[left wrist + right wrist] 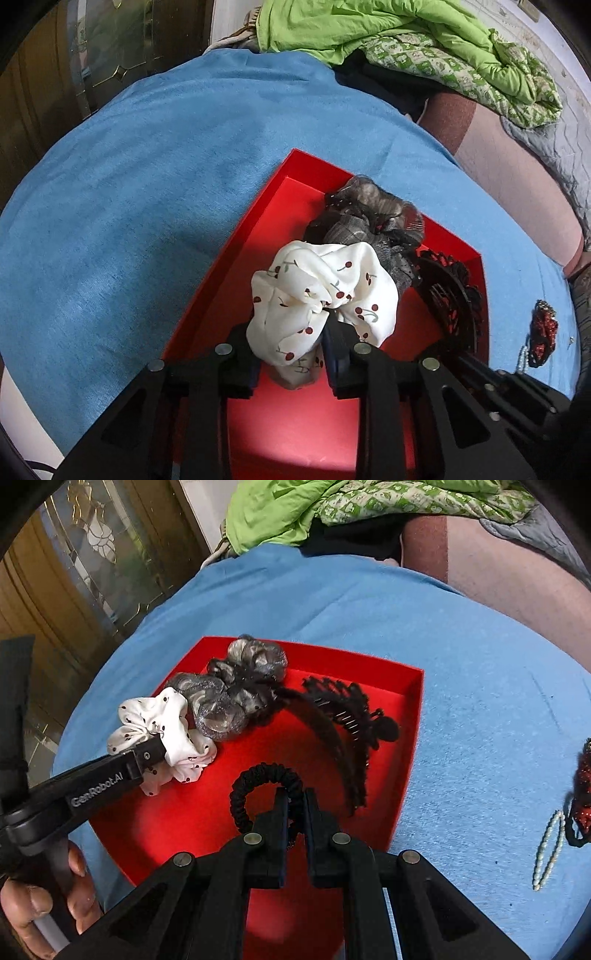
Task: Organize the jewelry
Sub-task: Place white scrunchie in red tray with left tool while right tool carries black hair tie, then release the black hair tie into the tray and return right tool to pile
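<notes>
My left gripper (291, 330) hangs low over the red box (295, 162), shut on a white cherry-print scrunchie (317, 280) whose fabric fills the gap between its fingers. In the right wrist view that same gripper (151, 751) comes in from the left, and the white scrunchie (177, 720) rests on the box floor. My right gripper (295, 795) is shut on a black coiled hair tie (258, 770), held just above the red box (413, 720). A grey mesh bow (236, 694) and a black toothed headband (343, 716) lie in the box.
The box sits on a blue cloth (480, 701). To its right on the cloth lie a red beaded piece (583, 794) and a pearl bracelet (550, 849). A green quilt (406, 37) is piled at the back. A person's hand (37, 904) holds the left gripper's handle.
</notes>
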`<state>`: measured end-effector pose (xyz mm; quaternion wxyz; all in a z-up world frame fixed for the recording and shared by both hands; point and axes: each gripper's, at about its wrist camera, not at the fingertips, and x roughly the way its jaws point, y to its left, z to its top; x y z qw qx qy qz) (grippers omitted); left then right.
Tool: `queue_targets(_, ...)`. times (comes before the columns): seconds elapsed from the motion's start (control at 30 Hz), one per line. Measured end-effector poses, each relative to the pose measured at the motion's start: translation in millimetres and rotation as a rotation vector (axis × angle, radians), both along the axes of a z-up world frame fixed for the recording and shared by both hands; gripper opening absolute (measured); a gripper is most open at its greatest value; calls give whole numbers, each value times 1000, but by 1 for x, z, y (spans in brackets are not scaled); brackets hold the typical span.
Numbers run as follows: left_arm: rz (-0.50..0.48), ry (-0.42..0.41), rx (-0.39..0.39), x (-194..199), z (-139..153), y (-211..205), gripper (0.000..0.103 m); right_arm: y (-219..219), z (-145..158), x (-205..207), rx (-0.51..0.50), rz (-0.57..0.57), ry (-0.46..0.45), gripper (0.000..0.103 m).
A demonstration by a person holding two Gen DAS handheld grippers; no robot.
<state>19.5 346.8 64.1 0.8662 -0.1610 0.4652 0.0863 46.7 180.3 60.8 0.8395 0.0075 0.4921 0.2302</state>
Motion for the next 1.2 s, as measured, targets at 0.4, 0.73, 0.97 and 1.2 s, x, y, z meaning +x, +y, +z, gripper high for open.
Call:
queue_targets(0.4,22,-53,3,-13,12,-4,53,6,-3,-5,-6,17,11,13)
queue_targets(0.73,38,-123,143,-22,31,-14,53,1,16,-25,5,29,-48,42)
queue_targets(0.97,22,-151,201,-25,38,-25,54,-16,32,-38,17,-1,-94,50)
queue_targets(1.2,4,-174,245,-29,42,-37,55,-32,39,-49,3,-17,-122,51)
